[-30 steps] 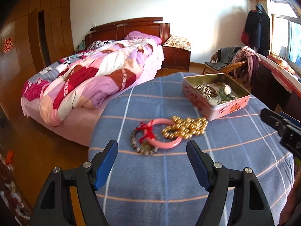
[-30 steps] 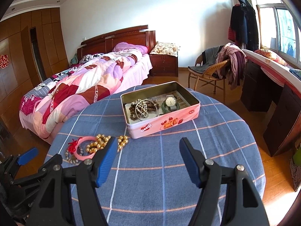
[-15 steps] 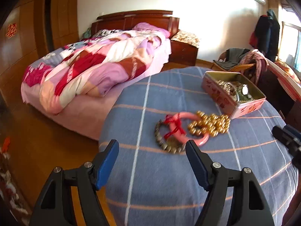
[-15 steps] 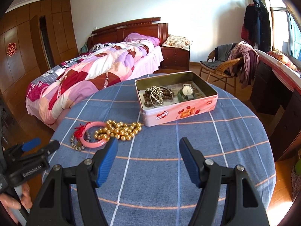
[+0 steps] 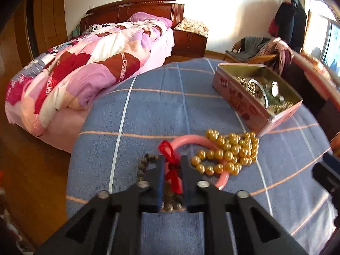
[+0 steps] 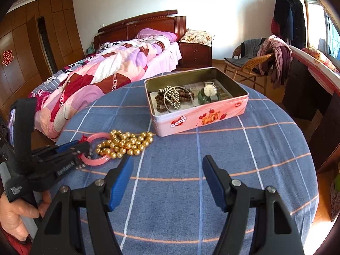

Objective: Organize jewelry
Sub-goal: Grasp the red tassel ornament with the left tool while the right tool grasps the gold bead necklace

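Looking past your fingers, you see the round bench (image 6: 244, 180) under its blue checked cloth, and behind it the bed (image 6: 110, 68) with a patchwork quilt. On the bench stands the open pink tin (image 6: 199, 116); only the right wrist view shows its side squarely, where "cenji" can be read, and its contents: bead strings and a watch (image 6: 210, 89). The gold bead necklace (image 5: 229, 153) lies heaped just before the tin, overlapping the pink bangle (image 5: 191, 140). Your left gripper (image 5: 172, 167) has just closed, its fingers pinching the bangle at its red ribbon (image 5: 170, 155), with a dark bead bracelet (image 5: 142, 167) beneath. Your right gripper (image 6: 167, 174) hovers with fingers wide, nothing between them.
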{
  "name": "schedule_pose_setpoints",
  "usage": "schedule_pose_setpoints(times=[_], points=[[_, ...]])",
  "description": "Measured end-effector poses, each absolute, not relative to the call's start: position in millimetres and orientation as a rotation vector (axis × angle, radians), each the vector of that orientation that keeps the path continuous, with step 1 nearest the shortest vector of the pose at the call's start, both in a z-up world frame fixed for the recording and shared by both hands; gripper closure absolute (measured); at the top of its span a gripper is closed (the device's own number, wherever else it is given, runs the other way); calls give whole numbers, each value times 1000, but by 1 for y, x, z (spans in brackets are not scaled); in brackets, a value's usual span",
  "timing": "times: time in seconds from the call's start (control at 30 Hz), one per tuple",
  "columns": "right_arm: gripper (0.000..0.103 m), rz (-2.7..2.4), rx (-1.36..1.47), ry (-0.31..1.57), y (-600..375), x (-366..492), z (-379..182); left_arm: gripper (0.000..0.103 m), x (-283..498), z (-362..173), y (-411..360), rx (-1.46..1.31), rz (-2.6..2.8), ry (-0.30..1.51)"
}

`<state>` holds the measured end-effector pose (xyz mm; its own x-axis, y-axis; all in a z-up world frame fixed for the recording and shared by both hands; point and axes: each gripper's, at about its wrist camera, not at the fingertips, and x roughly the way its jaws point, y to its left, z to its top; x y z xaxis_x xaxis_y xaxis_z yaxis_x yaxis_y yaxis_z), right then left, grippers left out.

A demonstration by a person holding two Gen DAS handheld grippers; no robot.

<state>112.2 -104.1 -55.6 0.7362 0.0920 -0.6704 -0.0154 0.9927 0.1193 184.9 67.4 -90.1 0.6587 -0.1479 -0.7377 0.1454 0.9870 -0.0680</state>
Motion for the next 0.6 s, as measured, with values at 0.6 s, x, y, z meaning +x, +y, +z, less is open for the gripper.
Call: schedule_pose_setpoints(times=[0.6], points=[[32, 209, 211, 849, -76, 165, -80, 97, 147, -22, 112, -195, -289, 626]])
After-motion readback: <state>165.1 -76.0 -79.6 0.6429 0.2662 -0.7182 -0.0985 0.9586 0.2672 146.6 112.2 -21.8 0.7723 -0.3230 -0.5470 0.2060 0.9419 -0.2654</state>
